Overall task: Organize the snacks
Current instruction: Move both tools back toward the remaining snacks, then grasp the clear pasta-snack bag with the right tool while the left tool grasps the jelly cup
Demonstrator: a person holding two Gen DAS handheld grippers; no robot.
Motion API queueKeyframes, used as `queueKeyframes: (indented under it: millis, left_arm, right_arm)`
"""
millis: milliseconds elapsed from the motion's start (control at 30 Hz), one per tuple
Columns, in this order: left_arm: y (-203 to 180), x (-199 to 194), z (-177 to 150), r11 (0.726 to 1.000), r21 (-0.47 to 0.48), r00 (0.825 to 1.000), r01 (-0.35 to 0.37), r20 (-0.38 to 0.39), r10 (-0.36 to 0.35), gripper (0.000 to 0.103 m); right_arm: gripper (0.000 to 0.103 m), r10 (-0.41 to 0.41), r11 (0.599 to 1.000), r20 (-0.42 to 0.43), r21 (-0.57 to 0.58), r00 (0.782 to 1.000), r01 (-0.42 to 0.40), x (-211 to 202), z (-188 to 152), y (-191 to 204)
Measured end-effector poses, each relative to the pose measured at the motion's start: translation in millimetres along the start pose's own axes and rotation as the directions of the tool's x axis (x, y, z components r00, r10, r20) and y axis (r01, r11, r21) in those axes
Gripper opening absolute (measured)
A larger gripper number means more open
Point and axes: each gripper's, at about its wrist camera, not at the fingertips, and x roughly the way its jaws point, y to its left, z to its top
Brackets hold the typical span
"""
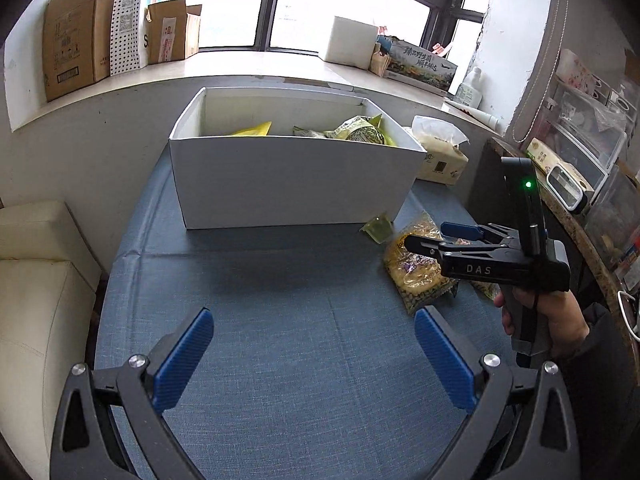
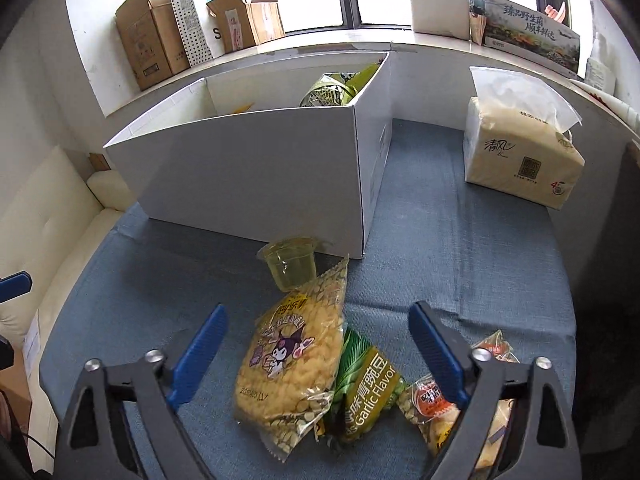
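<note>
Snacks lie in two places: some already inside the white box point(image 2: 256, 168), the rest loose on the blue-clothed counter point(image 1: 280, 340) near the box's front right corner. By my reading the job is partly done and about half remains.

Inside the box, from the left wrist view, I count one yellow packet point(image 1: 254, 130) at about 11 o'clock of the interior and a cluster of green packets point(image 1: 360, 130) toward 2 o'clock (how many are in that cluster I cannot tell).

Left outside, in the right wrist view, I count four: one clear jelly cup point(image 2: 290, 264) touching or just beside the box's front wall, one yellow puffed-snack bag point(image 2: 288, 368) at 6 o'clock of the cup, one green garlic-pea bag point(image 2: 368, 388) partly tucked under the yellow bag's right edge, and one orange-labelled packet point(image 2: 432, 404) at 3 o'clock of the green bag, partly hidden by the gripper frame. A tissue pack point(image 2: 520, 160) sits at 3 o'clock of the box and is likely not a snack.

The right gripper point(image 2: 316, 344) has its fingers spread wide, holding nothing, hovering above the yellow bag and green bag, which lie between its blue pads. The left gripper point(image 1: 314, 346) is likewise spread wide and empty, over bare cloth at 6 o'clock of the box, well apart from every snack.
</note>
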Motion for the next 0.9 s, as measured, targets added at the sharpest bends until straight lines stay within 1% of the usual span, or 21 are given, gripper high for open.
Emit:
queueKeyframes:
  millis: [67, 100, 233, 300, 333, 367, 433, 533, 633, 700, 800, 900]
  left_arm:
    - [3.2, 1.9, -1.6, 1.000, -0.010, 1.000, 0.001, -0.008, -0.002, 0.102]
    - [4.6, 2.7, -2.3, 1.000, -0.015, 1.000, 0.002, -0.012, -0.002, 0.102]
    - [8.4, 3.8, -4.6, 1.000, -0.026, 1.000, 0.004, -0.017, -0.004, 0.102]
    - [9.8, 3.7, -5.3, 1.000, -0.031, 1.000, 0.001, -0.016, -0.001, 0.102]
    - [10.7, 3.7, -5.7, 0.999, -0.033, 1.000, 0.003, -0.016, -0.003, 0.102]
    - [11.7, 3.9, -6.2, 0.999, -0.037, 1.000, 0.004, -0.016, -0.005, 0.102]
    - [13.7, 4.7, -6.7, 0.999, -0.046, 1.000, 0.002, -0.017, -0.003, 0.102]
    - [16.0, 7.3, -7.3, 0.998, -0.057, 1.000, 0.006, -0.025, -0.007, 0.102]
    - [17.6, 7.4, -8.7, 0.998, -0.060, 1.000, -0.002, -0.027, 0.000, 0.102]
    - [18.6, 7.6, -9.6, 0.998, -0.063, 1.000, 0.005, -0.027, -0.006, 0.102]
    - [18.4, 8.9, -10.5, 0.998, -0.063, 0.999, 0.000, -0.032, -0.002, 0.102]
    - [18.4, 8.7, -11.8, 0.998, -0.063, 1.000, 0.005, -0.030, -0.006, 0.102]
  right_arm:
    - [0.068, -0.013, 1.000, -0.026, -0.028, 1.000, 0.013, 5.3, -0.4, 5.7]
    - [0.065, -0.014, 0.999, -0.042, -0.040, 0.999, 0.012, 8.4, -1.1, 8.7]
    - [0.042, -0.019, 0.995, -0.059, -0.101, 0.998, 0.013, 12.4, -4.1, 22.3]
    - [0.036, -0.036, 0.990, -0.036, -0.135, 0.999, 0.031, 8.4, -3.4, 30.4]
    - [0.031, -0.040, 0.988, -0.025, -0.150, 0.999, 0.035, 5.3, -2.6, 35.5]
    - [0.026, -0.030, 0.986, -0.012, -0.162, 0.999, 0.028, 0.9, -2.2, 40.8]
    - [0.021, -0.002, 0.983, 0.002, -0.185, 1.000, 0.002, -7.4, -3.5, 52.9]
    - [0.019, 0.024, 0.975, 0.005, -0.219, 1.000, -0.023, -15.6, -9.3, 70.8]
    - [0.019, 0.028, 0.970, 0.003, -0.242, 1.000, -0.026, -22.0, -20.6, 85.5]
    - [0.019, 0.043, 0.970, 0.000, -0.237, 0.999, -0.042, -27.5, -29.2, 92.7]
    - [0.019, 0.034, 0.964, 0.007, -0.263, 0.999, -0.031, -34.3, -40.2, 106.7]
    - [0.019, 0.059, 0.970, -0.004, -0.237, 0.998, -0.059, -41.3, -47.5, 113.9]
